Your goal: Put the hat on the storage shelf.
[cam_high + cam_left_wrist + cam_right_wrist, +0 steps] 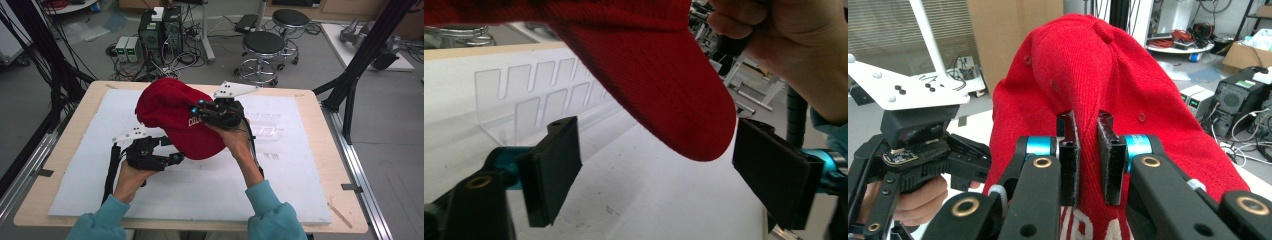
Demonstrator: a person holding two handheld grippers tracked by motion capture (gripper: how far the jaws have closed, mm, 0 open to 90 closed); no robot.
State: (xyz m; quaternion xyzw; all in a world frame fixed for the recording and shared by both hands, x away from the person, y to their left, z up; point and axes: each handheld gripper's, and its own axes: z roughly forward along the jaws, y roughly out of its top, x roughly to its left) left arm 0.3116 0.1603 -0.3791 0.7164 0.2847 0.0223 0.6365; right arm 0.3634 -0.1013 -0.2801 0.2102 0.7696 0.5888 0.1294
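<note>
up front, the right tool point(1087, 150) pinches a fold of the red knitted baseball cap point(175, 115), holding it raised above the white foam-covered worktop point(210, 185). the left tool point(656, 175) gapes wide beneath the cap's brim, near a clear plastic slotted rack point(524, 100).
</note>
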